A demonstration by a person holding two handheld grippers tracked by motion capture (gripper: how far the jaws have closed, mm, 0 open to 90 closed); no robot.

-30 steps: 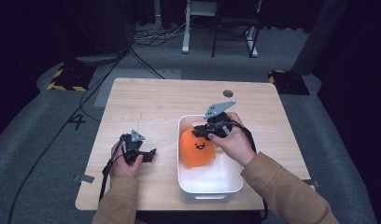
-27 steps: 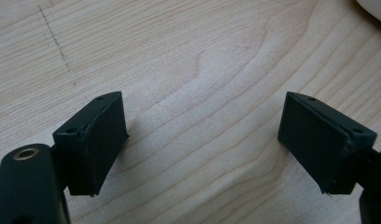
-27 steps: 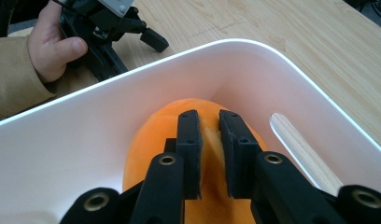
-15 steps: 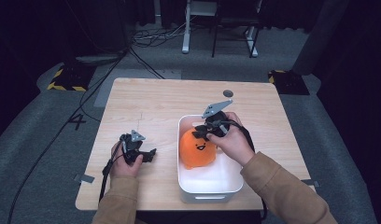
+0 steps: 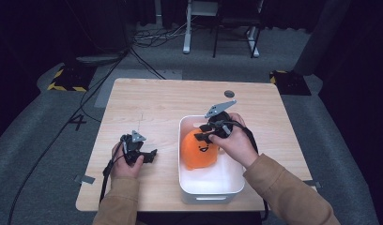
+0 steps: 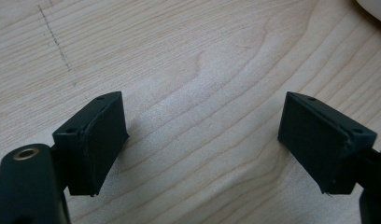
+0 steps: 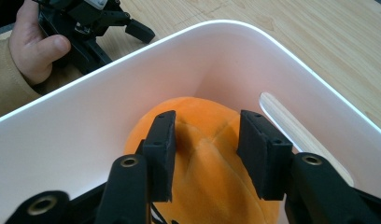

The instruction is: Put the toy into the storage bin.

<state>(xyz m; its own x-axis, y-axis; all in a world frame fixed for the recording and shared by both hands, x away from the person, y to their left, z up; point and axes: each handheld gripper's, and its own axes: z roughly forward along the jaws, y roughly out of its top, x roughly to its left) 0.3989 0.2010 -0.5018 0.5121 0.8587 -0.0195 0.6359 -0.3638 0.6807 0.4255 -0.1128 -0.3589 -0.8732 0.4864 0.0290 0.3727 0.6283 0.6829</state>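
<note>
Right gripper (image 7: pixel 205 154) jaws just opened – orange plush (image 5: pixel 201 150) between them, unclamped, walled in by white bin (image 5: pixel 213 187) near table's (image 5: pixel 157 98) front-right edge; left gripper (image 6: pixel 202 140) spread, empty.

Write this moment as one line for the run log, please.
right gripper: jaws just opening, astride soft orange plush toy | toy: inside white plastic bin | left gripper: open, nothing between, over wooden table

The left gripper (image 5: pixel 149 154) rests low in the person's left hand (image 5: pixel 126 161), its jaws spread wide with nothing between them. The right gripper (image 7: pixel 205 151), held in the right hand (image 5: pixel 236 143), points downward; its jaws have just been opening and now stand part-way apart, the pads (image 7: pixel 163 149) loosely straddling what sits below them. Both forearms come in bent, in tan sleeves (image 5: pixel 283 192).
</note>
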